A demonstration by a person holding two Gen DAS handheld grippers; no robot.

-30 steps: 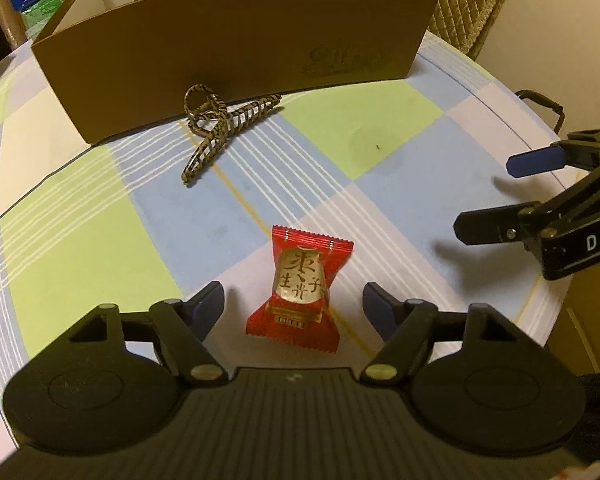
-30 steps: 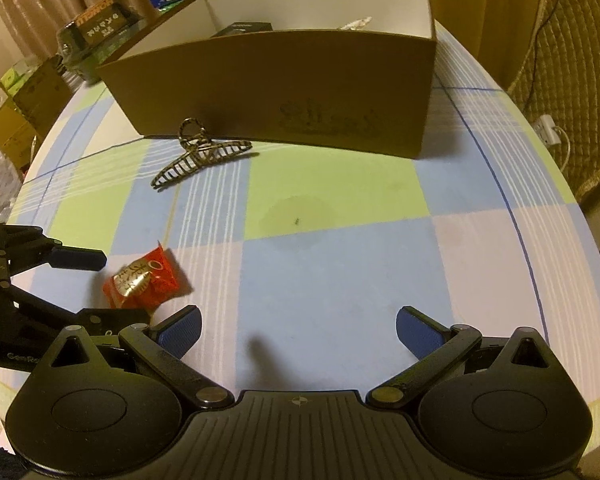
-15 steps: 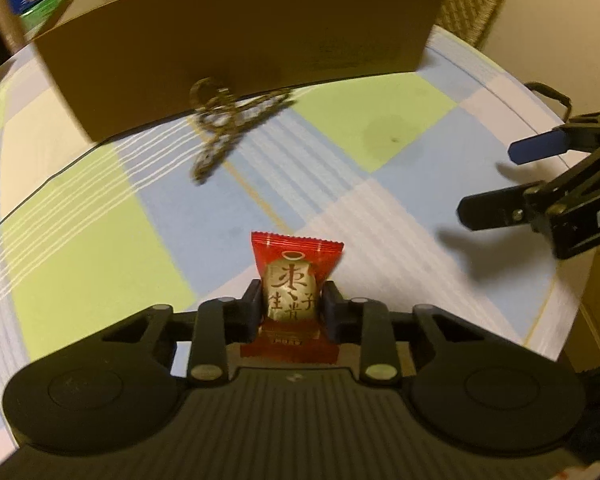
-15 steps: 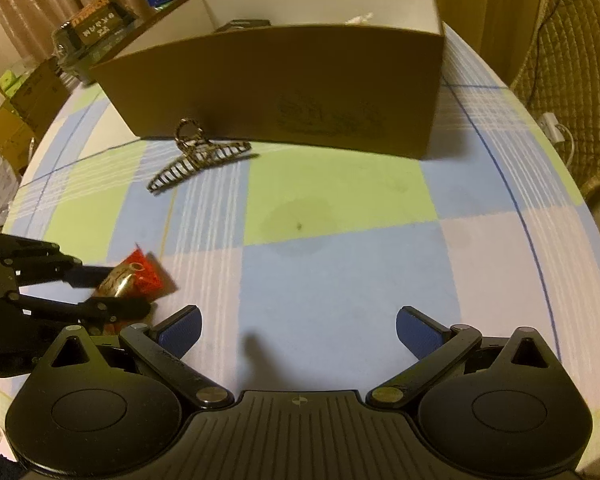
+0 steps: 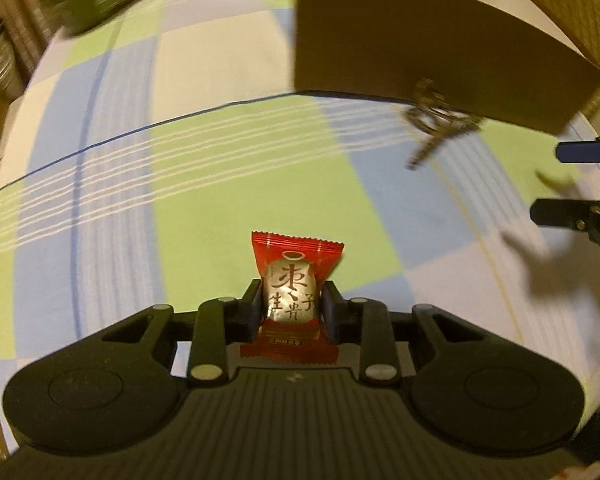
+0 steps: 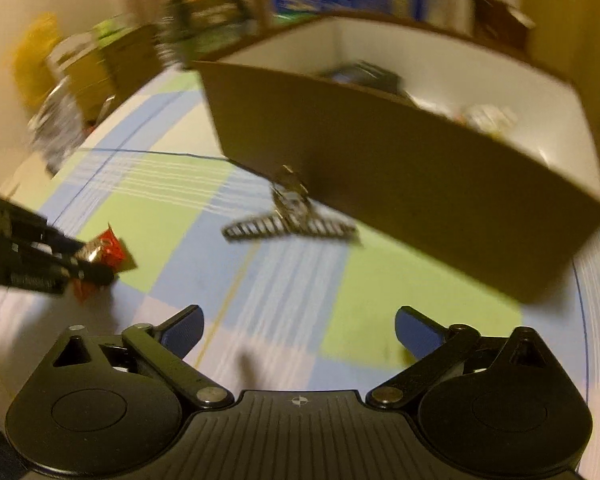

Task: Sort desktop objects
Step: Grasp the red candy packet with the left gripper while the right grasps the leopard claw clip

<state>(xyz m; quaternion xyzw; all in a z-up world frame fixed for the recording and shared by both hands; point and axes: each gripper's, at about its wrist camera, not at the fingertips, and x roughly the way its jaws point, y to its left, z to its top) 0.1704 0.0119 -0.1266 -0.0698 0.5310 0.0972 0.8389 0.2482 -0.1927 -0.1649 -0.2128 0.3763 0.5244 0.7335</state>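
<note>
My left gripper (image 5: 290,304) is shut on a red candy packet (image 5: 292,280) with a silver label and holds it above the checked tablecloth. It also shows at the left of the right wrist view (image 6: 88,264) with the candy (image 6: 104,250). My right gripper (image 6: 298,328) is open and empty; its fingers (image 5: 580,152) show at the right edge of the left wrist view. A metal hair claw clip (image 6: 292,224) lies on the cloth right in front of the brown cardboard box (image 6: 400,184), ahead of my right gripper. The clip (image 5: 436,128) and box (image 5: 440,52) are at the upper right in the left wrist view.
The box holds several items (image 6: 364,74) against its white inner walls. Packets and boxes (image 6: 100,60) are stacked beyond the table's far left edge. The checked tablecloth (image 5: 220,184) covers a round table. Both views are blurred.
My left gripper has lifted the candy and swung left, so the box and clip now sit at its right. My right gripper has moved closer to the clip and box.
</note>
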